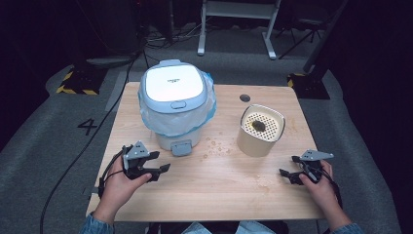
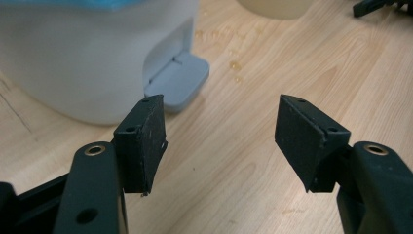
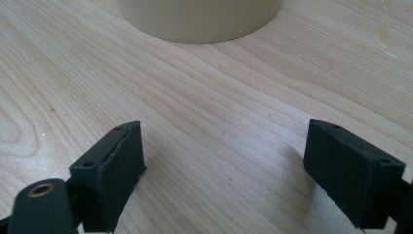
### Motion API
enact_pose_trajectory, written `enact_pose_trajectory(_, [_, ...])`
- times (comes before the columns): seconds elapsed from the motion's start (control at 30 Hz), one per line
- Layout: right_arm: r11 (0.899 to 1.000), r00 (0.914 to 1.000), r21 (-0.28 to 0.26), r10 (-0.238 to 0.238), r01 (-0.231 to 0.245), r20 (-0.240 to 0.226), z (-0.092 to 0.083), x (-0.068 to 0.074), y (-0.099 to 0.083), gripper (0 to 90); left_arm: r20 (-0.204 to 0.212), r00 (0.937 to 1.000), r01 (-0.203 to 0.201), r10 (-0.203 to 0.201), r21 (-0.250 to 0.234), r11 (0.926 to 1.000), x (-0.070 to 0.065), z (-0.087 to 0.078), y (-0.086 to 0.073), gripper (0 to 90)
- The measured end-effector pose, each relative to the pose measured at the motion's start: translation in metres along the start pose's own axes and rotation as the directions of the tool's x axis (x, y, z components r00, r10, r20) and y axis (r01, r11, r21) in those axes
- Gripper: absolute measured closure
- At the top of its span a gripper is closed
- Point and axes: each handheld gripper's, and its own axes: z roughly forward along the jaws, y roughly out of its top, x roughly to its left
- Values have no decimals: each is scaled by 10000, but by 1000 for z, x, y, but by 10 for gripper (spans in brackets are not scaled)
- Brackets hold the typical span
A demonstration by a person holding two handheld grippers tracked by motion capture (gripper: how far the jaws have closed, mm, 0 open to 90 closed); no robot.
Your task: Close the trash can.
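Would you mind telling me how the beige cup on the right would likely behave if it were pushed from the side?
The beige cup stands taller than it is wide, so a high push might tip it. Its perforated insert holds something dark, which could spill. The smooth wall may slip on the wooden table.

Pale blue-and-white bin (image 1: 175, 100) with translucent blue-edged liner (image 1: 208, 105); beige perforated container (image 1: 260, 129), something dark inside, perhaps; light wood-grain table (image 1: 219, 187); black grippers (image 1: 155, 165).
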Motion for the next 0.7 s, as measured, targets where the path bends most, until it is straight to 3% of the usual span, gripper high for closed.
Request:
enact_pose_trajectory(0.33, [10000,10000,1,-2,2,1,0,0,0,150,-200,9997,183,-168,759,9970,7,20,-19,352])
enact_pose_trajectory(0.43, [10000,10000,-1,-2,2,2,0,0,0,150,-441,9987,300,-260,918,9953,9,24,-24,338])
enact_pose_trajectory(0.53, [10000,10000,0,-2,2,2,0,0,0,150,-711,9972,335,-249,1229,9919,10,29,-29,330])
enact_pose_trajectory(0.7, [10000,10000,1,-3,3,1,0,0,0,150,-717,9973,284,-169,1616,9865,11,35,-34,326])
